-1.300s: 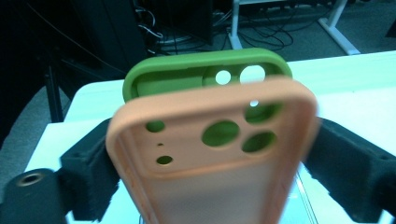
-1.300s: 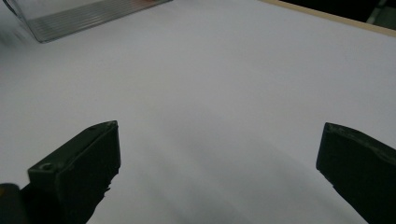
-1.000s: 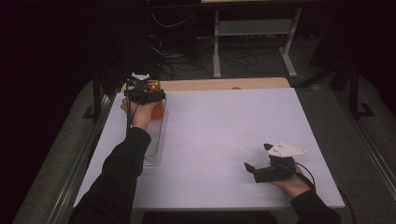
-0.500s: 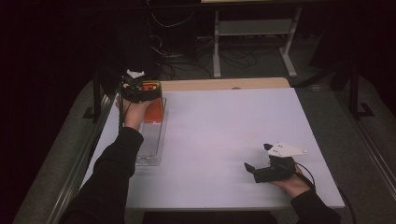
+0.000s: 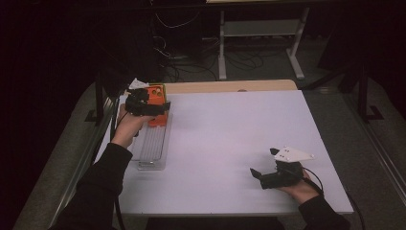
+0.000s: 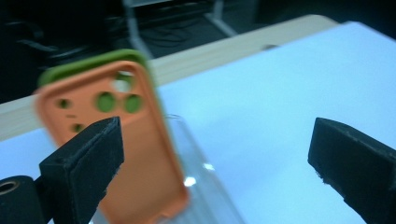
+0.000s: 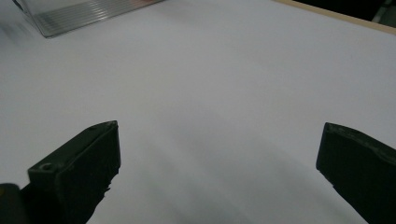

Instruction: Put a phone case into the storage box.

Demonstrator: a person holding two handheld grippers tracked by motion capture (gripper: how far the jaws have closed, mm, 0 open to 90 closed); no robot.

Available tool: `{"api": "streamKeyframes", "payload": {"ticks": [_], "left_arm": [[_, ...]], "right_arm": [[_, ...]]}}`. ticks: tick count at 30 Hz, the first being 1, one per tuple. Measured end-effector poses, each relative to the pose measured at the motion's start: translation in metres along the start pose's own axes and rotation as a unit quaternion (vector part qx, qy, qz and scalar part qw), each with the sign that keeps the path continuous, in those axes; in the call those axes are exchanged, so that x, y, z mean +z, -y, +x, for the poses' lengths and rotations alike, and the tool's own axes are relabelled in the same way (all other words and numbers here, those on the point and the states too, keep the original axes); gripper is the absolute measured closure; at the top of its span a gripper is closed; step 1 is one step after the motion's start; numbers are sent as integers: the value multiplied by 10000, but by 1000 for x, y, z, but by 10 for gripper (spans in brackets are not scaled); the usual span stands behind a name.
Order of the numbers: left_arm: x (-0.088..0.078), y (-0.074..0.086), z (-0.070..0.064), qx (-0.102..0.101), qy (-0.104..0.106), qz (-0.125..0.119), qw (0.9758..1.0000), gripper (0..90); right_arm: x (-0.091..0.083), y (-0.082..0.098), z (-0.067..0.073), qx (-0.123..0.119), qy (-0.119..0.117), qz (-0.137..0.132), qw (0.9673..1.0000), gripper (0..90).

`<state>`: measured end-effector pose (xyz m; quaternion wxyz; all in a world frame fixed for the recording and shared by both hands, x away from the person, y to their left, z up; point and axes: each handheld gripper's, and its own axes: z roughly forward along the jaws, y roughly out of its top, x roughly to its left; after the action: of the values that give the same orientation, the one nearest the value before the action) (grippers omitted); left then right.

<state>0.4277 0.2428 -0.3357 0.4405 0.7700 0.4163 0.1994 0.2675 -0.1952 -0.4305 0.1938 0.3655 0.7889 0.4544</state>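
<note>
**Tongs wide open by the phone case**

Left tongs (image 6: 212,154) are wide open and hold nothing. Just ahead of them an orange phone case (image 6: 119,140) stands in a clear rack (image 5: 152,146), with a green case (image 6: 88,65) behind it. It looks light, bendy and smooth, so pinching its thin side edges seems best. Its bottom is cut off. Right tongs (image 7: 217,163) hang open over the bare tabletop (image 5: 230,129).

White table (image 5: 230,139), w/ a light wood strip (image 5: 225,86) along its far edge. 1 clear ribbed tray (image 5: 152,148) lies flat on it near the left edge, long axis running front to back. Orange phone case (image 5: 156,106) stands at the tray's far end, green case just behind it. Right gripper (image 5: 258,175) rests on the surface, front-right.
</note>
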Motion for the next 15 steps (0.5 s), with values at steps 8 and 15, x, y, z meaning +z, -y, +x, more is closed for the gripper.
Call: {"api": "streamKeyframes", "payload": {"ticks": [8,15], "left_arm": [[-21,17,-30,404,734,-104,9964,30],[-34,38,-45,723,950,-100,9928,30]], "right_arm": [[-4,-3,0,-43,-79,30,10000,0],[-7,-6,2,-84,-300,94,9995,0]]}}
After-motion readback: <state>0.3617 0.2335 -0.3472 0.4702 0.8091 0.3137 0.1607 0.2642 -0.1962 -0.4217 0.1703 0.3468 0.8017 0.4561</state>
